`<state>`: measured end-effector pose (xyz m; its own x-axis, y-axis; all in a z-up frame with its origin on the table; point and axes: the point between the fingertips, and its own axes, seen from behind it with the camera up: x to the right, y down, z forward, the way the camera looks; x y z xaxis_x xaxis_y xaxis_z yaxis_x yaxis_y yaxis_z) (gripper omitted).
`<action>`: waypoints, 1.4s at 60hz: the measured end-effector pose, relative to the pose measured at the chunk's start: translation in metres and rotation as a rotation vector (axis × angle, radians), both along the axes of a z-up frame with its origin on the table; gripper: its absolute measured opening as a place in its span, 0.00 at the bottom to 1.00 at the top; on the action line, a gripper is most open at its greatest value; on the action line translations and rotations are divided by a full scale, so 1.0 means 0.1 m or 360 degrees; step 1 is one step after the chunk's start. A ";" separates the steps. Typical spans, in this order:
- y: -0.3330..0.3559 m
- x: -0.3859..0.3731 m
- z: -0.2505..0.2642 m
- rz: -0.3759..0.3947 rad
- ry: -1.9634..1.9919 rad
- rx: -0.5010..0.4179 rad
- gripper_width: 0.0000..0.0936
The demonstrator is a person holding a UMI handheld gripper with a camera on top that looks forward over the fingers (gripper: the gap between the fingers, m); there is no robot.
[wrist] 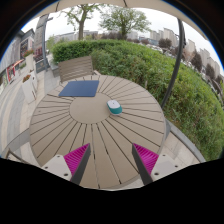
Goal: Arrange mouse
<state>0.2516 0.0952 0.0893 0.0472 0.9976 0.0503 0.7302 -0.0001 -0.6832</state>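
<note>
A small teal and white mouse (pixel 114 106) lies on the round slatted wooden table (pixel 95 135), to the right of the table's middle. A dark blue mouse mat (pixel 80 88) lies flat on the far part of the table, to the left of the mouse and apart from it. My gripper (pixel 111 160) hangs over the table's near edge, well short of the mouse. Its fingers stand wide apart with the pink pads (pixel 76 157) facing inward, and nothing is between them.
A wooden chair (pixel 76 68) stands behind the table. A green hedge (pixel 150 65) runs along the back and right. A thin tree trunk (pixel 178 62) rises at the right. Pale paving (pixel 15 105) lies to the left, with buildings far off.
</note>
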 end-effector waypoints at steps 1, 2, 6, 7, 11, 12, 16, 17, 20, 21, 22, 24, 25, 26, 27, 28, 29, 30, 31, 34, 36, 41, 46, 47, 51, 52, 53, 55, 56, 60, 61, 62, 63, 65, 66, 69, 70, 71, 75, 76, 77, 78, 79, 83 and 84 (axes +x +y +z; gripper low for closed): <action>-0.01 -0.02 0.00 0.0004 0.0006 0.0000 0.91; -0.02 -0.05 -0.01 0.0007 0.0014 0.0002 0.91; -0.04 -0.16 -0.02 0.0004 0.0052 0.0024 0.91; -0.05 -0.19 -0.03 0.0005 0.0066 0.0029 0.91; -0.07 -0.32 -0.05 0.0008 0.0110 0.0044 0.91; -0.07 -0.36 -0.06 0.0006 0.0119 0.0044 0.91; -0.08 -0.51 -0.09 0.0004 0.0161 0.0034 0.91; -0.08 -0.55 -0.10 0.0004 0.0169 0.0033 0.91; -0.05 -0.67 -0.14 -0.0004 0.0189 0.0038 0.91; -0.04 -0.72 -0.16 -0.0009 0.0194 0.0040 0.91; -0.03 -0.75 -0.16 -0.0016 0.0196 0.0041 0.91; -0.01 -0.84 -0.20 -0.0032 0.0203 0.0044 0.91; 0.00 -0.88 -0.22 -0.0040 0.0205 0.0044 0.91; 0.01 -0.92 -0.24 -0.0046 0.0207 0.0043 0.91; 0.03 -0.94 -0.27 -0.0053 0.0211 0.0043 0.91; 0.04 -0.98 -0.28 -0.0060 0.0212 0.0041 0.91; 0.06 -1.04 -0.30 -0.0068 0.0215 0.0039 0.91; 0.06 -1.08 -0.31 -0.0075 0.0217 0.0036 0.91; 0.07 -1.13 -0.33 -0.0082 0.0219 0.0033 0.91; 0.10 -1.24 -0.40 -0.0097 0.0223 0.0028 0.91; 0.11 -1.31 -0.44 -0.0102 0.0226 0.0025 0.91; 0.17 -1.50 -0.55 -0.0123 0.0227 0.0029 0.91; 0.24 -1.67 -0.70 -0.0145 0.0205 0.0044 0.91; 0.24 -1.70 -0.73 -0.0148 0.0203 0.0043 0.91; 0.27 -1.83 -0.85 -0.0161 0.0187 0.0026 0.91; 0.28 -1.87 -0.87 -0.0164 0.0185 0.0022 0.91; 0.29 -1.90 -0.89 -0.0167 0.0185 0.0019 0.91; 0.32 -1.97 -0.92 -0.0176 0.0188 0.0018 0.91; 0.34 -2.01 -0.93 -0.0180 0.0190 0.0021 0.91; 0.40 -2.15 -0.99 -0.0199 0.0192 0.0031 0.91; 0.41 -2.18 -1.00 -0.0202 0.0193 0.0031 0.91; 0.42 -2.21 -1.01 -0.0203 0.0194 0.0029 0.91; 0.43 -2.25 -1.01 -0.0203 0.0196 0.0025 0.91; 0.45 -2.31 -1.03 -0.0205 0.0196 0.0015 0.91; 0.46 -2.34 -1.03 -0.0205 0.0194 0.0011 0.91; 0.47 -2.42 -1.04 -0.0206 0.0192 -0.0005 0.90; 0.48 -2.44 -1.04 -0.0210 0.0194 -0.0006 0.89; 0.50 -2.46 -1.04 -0.0212 0.0195 -0.0005 0.89; 0.55 -2.54 -1.05 -0.0215 0.0193 0.0009 0.89; 0.56 -2.55 -1.05 -0.0216 0.0192 0.0009 0.89; 0.57 -2.56 -1.05 -0.0218 0.0192 0.0006 0.89; 0.57 -2.57 -1.06 -0.0219 0.0190 0.0004 0.89; 0.57 -2.59 -1.06 -0.0220 0.0188 0.0001 0.89; 0.56 -2.61 -1.07 -0.0223 0.0180 -0.0015 0.86; 0.56 -2.61 -1.07 -0.0225 0.0180 -0.0018 0.86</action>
